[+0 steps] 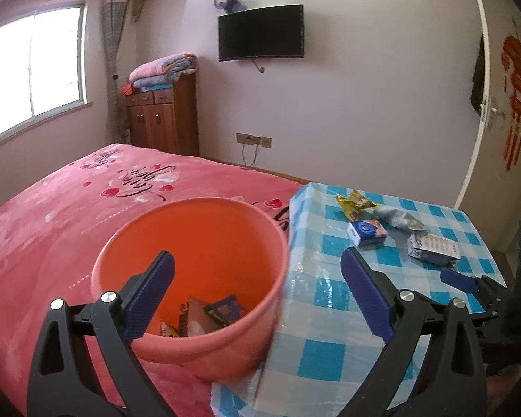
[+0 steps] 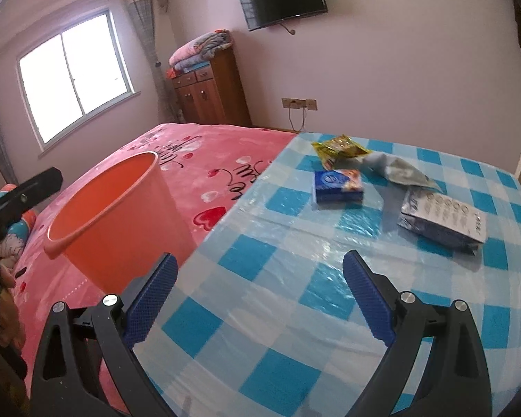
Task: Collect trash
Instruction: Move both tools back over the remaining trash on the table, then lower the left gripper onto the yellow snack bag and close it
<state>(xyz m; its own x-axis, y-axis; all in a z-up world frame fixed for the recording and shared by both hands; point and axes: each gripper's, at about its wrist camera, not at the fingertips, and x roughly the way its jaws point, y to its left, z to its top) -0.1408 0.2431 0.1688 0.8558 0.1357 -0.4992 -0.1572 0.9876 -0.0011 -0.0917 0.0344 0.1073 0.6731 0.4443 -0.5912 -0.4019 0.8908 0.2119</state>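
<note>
An orange bucket (image 1: 198, 243) stands on the pink bed beside the checked table (image 1: 330, 312) and holds several wrappers (image 1: 208, 316). On the table lie a yellow wrapper (image 1: 354, 203), a blue box (image 1: 366, 231), a grey crumpled bag (image 1: 396, 217) and a grey-white carton (image 1: 434, 248). My left gripper (image 1: 257, 271) hangs open over the bucket's near rim with nothing in it. My right gripper (image 2: 260, 274) is open above the table (image 2: 260, 312), short of the blue box (image 2: 337, 186), yellow wrapper (image 2: 340, 146), grey bag (image 2: 396, 170) and carton (image 2: 444, 220). The bucket (image 2: 121, 215) is to its left.
The pink bedspread (image 1: 87, 215) stretches left of the table. A wooden cabinet (image 1: 163, 118) with folded blankets stands by the window, a TV (image 1: 260, 33) hangs on the wall, and a white door (image 1: 496, 104) is at right. A hand (image 2: 3, 305) shows at the left edge.
</note>
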